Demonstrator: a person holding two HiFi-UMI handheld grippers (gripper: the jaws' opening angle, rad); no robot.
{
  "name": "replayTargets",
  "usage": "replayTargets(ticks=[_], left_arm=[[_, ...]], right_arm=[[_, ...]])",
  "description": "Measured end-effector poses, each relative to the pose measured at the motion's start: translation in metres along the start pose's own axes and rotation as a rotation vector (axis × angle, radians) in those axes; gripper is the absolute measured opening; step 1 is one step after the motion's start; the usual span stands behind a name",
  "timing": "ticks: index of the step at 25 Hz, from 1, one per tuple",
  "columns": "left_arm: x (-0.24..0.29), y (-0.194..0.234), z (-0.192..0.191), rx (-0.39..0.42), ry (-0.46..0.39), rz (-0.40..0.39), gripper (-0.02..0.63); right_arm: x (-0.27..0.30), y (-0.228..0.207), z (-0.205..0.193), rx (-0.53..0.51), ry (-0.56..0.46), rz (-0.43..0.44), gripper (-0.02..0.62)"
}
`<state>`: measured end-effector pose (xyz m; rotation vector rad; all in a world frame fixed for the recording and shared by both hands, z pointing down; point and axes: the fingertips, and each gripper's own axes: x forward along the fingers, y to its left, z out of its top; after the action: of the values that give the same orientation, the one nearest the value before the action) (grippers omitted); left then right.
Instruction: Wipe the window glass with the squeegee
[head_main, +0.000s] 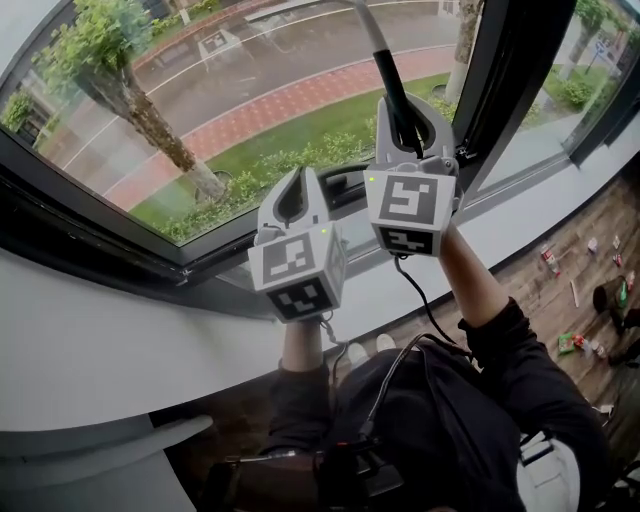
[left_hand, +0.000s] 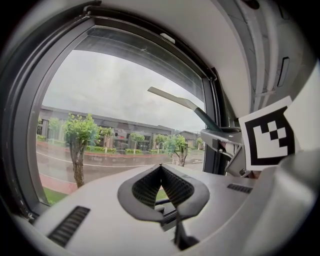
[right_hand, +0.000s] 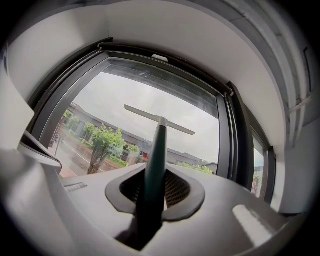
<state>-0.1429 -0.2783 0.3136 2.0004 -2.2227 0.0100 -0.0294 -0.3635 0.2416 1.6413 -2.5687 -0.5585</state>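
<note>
The squeegee has a dark green handle (right_hand: 156, 160) and a pale crossbar blade (right_hand: 160, 119) that lies against the window glass (right_hand: 125, 95). My right gripper (right_hand: 155, 187) is shut on the handle and held up in front of the pane. In the head view the handle (head_main: 390, 75) rises out of the right gripper (head_main: 408, 125) and its blade is cut off at the top edge. My left gripper (head_main: 297, 197) hangs lower and to the left, jaws shut with nothing between them. From the left gripper (left_hand: 161, 171) view the blade (left_hand: 172, 97) shows up on the glass (left_hand: 115, 100).
A dark window frame (head_main: 90, 240) runs above a wide white sill (head_main: 100, 340). A thick dark mullion (head_main: 510, 70) stands just right of the right gripper. Small items lie scattered on the wooden floor (head_main: 575, 290) at right. Trees and a road show outside.
</note>
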Motion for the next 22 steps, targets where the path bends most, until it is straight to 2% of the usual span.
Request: replayTargets(ticks=[22], left_arm=[[-0.001,0.002,-0.05,-0.014,0.082,0.004,0.003]], right_arm=[[-0.019,0.015,-0.054,-0.013,0.081,0.036,0.061]])
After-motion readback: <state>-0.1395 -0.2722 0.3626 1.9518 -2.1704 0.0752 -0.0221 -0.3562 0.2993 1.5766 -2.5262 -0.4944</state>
